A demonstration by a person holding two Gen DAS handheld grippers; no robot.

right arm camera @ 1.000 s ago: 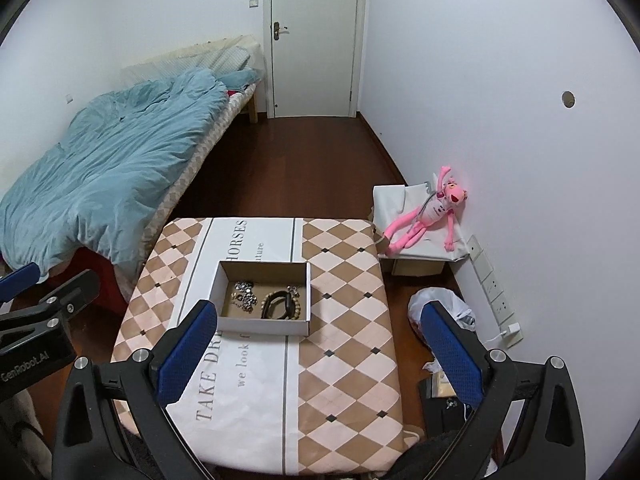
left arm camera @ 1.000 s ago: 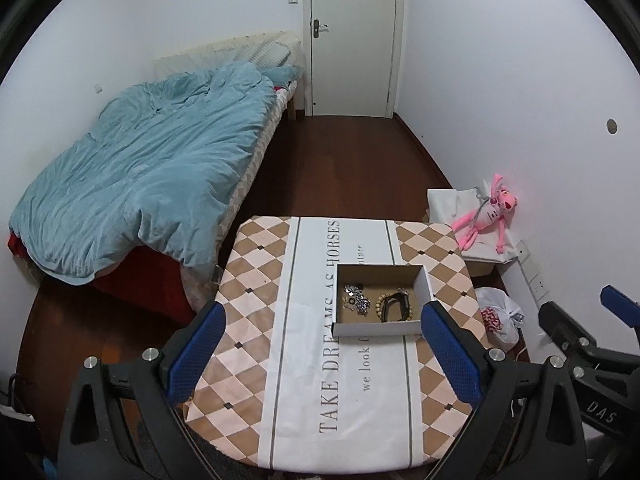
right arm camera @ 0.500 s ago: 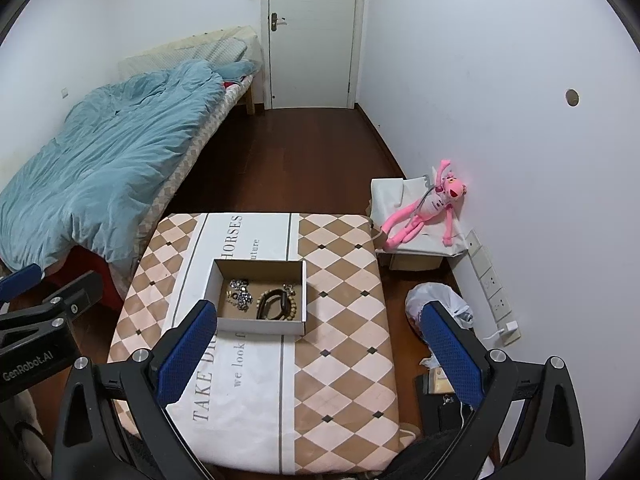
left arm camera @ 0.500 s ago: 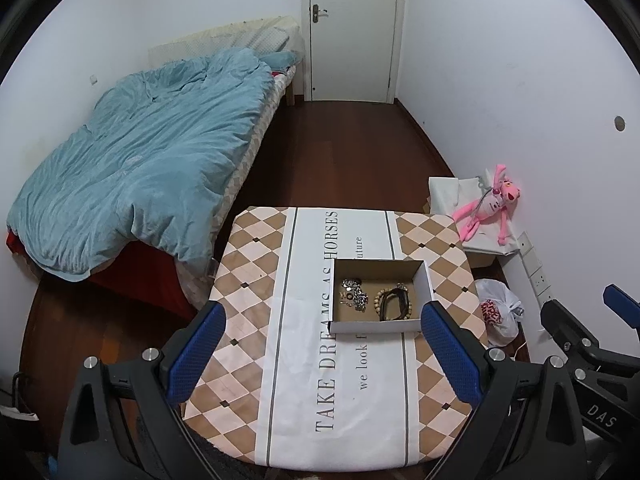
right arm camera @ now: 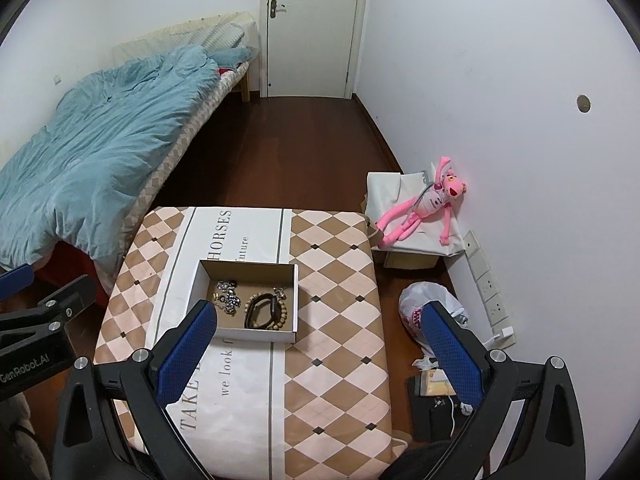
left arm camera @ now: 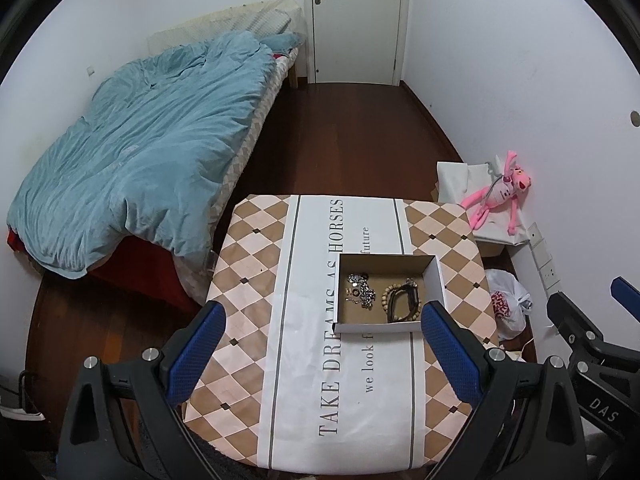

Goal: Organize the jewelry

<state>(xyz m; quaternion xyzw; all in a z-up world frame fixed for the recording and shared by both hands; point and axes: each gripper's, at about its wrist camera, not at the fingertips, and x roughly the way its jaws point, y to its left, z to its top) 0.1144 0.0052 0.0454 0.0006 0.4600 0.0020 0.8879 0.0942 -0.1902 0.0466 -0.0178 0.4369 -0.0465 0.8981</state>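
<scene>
Both claws hang wide apart and empty above the checkered-cloth table (left arm camera: 248, 248): left claw (left arm camera: 320, 344), right claw (right arm camera: 320, 340). The shallow white cardboard box (right arm camera: 298, 300), at frame centre, holds silver chain jewelry (right arm camera: 228, 300) left of dark beaded bracelets (right arm camera: 266, 312).

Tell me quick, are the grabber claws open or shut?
Left gripper: open, holding nothing.
Right gripper: open, holding nothing.
</scene>
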